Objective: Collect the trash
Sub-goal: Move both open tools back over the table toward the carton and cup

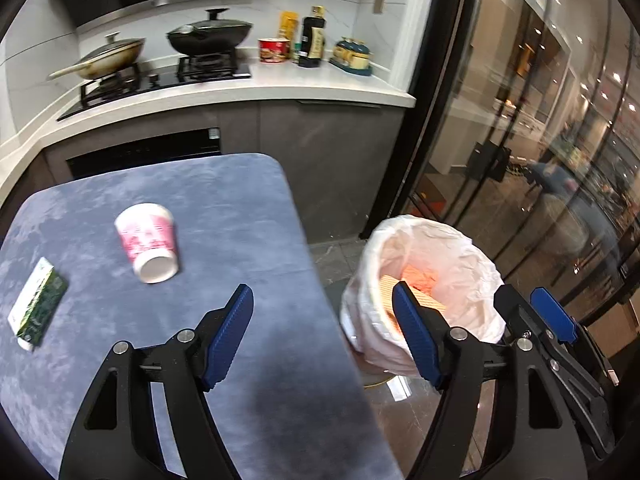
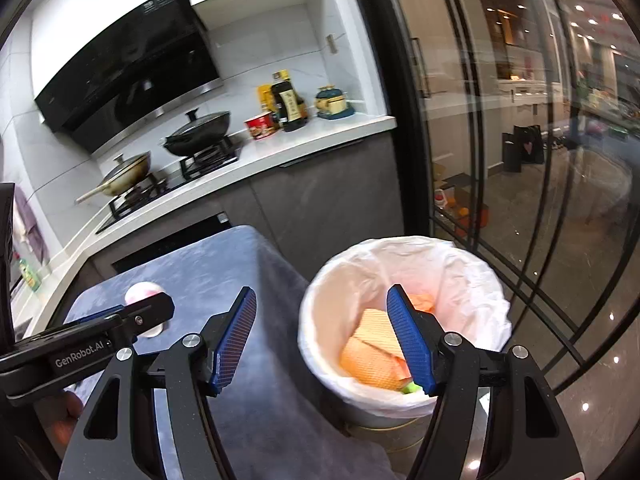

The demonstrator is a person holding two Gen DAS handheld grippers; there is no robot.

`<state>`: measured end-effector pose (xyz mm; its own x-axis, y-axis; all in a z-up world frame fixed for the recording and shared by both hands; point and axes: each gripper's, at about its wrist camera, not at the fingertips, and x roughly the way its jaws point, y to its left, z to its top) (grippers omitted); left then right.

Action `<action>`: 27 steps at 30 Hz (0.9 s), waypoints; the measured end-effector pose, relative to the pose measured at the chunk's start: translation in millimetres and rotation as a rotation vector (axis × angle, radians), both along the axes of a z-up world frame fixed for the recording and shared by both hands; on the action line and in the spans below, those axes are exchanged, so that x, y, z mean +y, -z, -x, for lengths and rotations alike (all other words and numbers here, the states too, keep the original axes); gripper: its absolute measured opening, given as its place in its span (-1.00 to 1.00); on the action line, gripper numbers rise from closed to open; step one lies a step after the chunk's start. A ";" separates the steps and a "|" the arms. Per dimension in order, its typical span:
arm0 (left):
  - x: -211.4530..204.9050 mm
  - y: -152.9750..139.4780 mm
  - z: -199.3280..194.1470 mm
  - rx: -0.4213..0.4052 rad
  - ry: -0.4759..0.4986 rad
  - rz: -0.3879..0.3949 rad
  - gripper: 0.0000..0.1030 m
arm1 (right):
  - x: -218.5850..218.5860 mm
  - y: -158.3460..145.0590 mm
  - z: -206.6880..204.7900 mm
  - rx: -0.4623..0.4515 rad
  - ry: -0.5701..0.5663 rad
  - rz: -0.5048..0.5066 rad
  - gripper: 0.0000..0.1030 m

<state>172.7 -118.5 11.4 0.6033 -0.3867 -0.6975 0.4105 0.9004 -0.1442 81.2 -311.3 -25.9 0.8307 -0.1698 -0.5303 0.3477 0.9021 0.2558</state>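
Both claws empty now, left claw (image 1: 322, 336) and right claw (image 2: 322, 340) each with jaws standing apart and nothing between them. The white-lined round trash bin (image 2: 472, 276) sits on the floor just beside the blue-grey velvety tabletop (image 1: 224, 200), orange wrappers already inside. By my read, we're between pickups with 2 items left. The pink-and-white paper cup (image 1: 147, 242) lies tipped on the tabletop, long axis toward the camera, base nearest. The green-and-white flat carton (image 1: 38, 304) lies flat, running lengthwise front to back. Next: swing left, straddle the cup across its width
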 end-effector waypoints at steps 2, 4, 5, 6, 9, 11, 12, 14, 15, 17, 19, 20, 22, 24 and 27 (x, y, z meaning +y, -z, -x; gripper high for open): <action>15.5 -1.0 -1.4 0.001 -0.022 0.004 0.34 | 11.0 -1.8 -2.8 0.001 -0.016 0.002 0.27; 31.5 -1.4 -3.0 -0.001 -0.045 0.003 0.35 | 21.8 -2.8 -6.3 0.001 -0.035 0.001 0.27; 38.4 -1.5 -3.2 -0.002 -0.055 0.002 0.36 | 27.2 -3.2 -8.1 0.001 -0.043 -0.001 0.27; 48.7 -1.2 -3.7 -0.003 -0.070 0.002 0.36 | 35.0 -3.8 -11.0 0.001 -0.056 -0.004 0.27; 71.1 -1.2 -6.5 -0.004 -0.103 0.001 0.37 | 55.6 -4.9 -18.1 0.002 -0.087 0.001 0.27; 90.6 -1.5 -9.3 -0.006 -0.132 0.000 0.38 | 69.7 -6.0 -23.4 0.004 -0.110 0.006 0.27; 96.9 -1.8 -9.6 -0.007 -0.142 0.000 0.38 | 79.3 -6.3 -27.5 0.006 -0.127 0.008 0.27; 113.9 -1.6 -11.6 -0.008 -0.168 -0.003 0.40 | 92.3 -6.7 -32.2 0.008 -0.149 0.011 0.32; 121.2 -1.5 -13.0 -0.009 -0.180 -0.005 0.42 | 98.9 -6.8 -34.7 0.008 -0.159 0.013 0.36; 141.1 0.0 -16.7 -0.007 -0.212 -0.006 0.43 | 111.8 -6.5 -40.0 0.009 -0.180 0.016 0.37; 157.3 2.1 -20.4 -0.003 -0.236 -0.005 0.43 | 126.1 -5.5 -47.9 0.017 -0.204 0.018 0.37; 165.5 3.2 -22.1 -0.001 -0.249 -0.006 0.43 | 132.0 -4.7 -51.2 0.021 -0.214 0.017 0.37; 183.3 6.0 -26.6 0.002 -0.276 -0.009 0.44 | 145.8 -2.4 -59.2 0.028 -0.237 0.015 0.37; 199.5 8.9 -29.9 0.004 -0.299 -0.015 0.53 | 158.4 -1.0 -68.4 0.036 -0.256 0.016 0.37; 229.1 15.0 -35.2 0.007 -0.346 -0.026 0.55 | 176.8 4.0 -82.6 0.048 -0.286 0.012 0.37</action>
